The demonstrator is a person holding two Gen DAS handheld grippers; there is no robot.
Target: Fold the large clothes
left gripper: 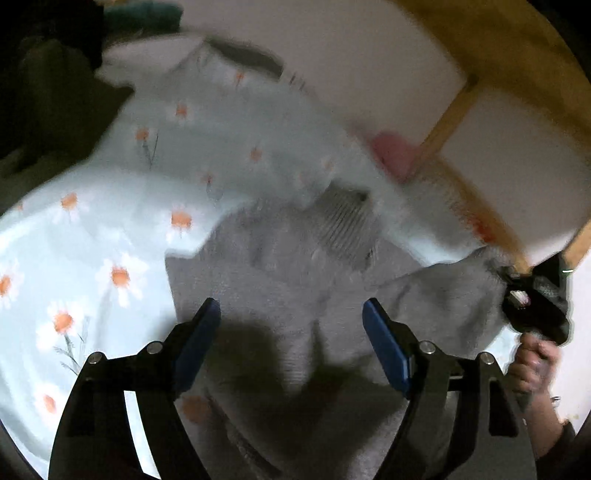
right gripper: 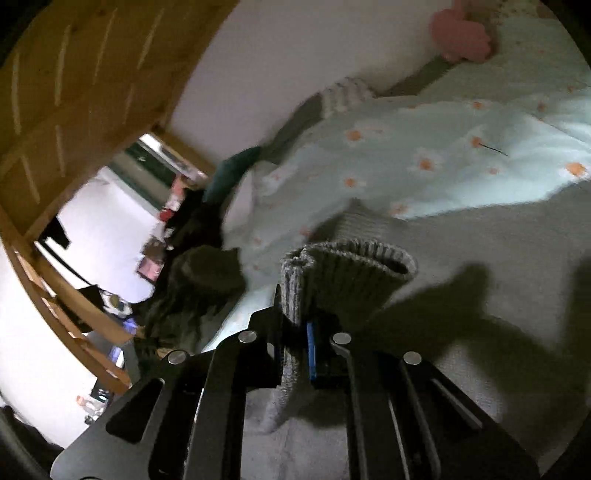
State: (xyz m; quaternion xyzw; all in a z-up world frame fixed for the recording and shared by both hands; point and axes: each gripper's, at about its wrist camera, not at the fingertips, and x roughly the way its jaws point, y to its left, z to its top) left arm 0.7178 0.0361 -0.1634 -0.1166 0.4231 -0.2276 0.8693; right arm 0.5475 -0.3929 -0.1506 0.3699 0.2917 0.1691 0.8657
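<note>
A grey knit sweater (left gripper: 280, 266) lies spread on a pale blue bedcover with daisy print (left gripper: 92, 221). My left gripper (left gripper: 291, 310) hovers over the sweater's body, open, its blue pads wide apart with nothing between them. In the right wrist view my right gripper (right gripper: 295, 332) is shut on the sweater's sleeve just behind the ribbed cuff (right gripper: 351, 273), which sticks up past the fingers. The left wrist view shows the right gripper (left gripper: 532, 299) at the far right, in a person's hand (left gripper: 535, 365), with the grey sleeve (left gripper: 443, 295) drawn out towards it.
A wooden bunk frame (left gripper: 517, 48) and a white wall border the bed. A pink soft item (right gripper: 461, 33) lies by the wall. A dark heap of clothes (right gripper: 199, 280) and a teal item (right gripper: 232, 166) sit at the bed's far end.
</note>
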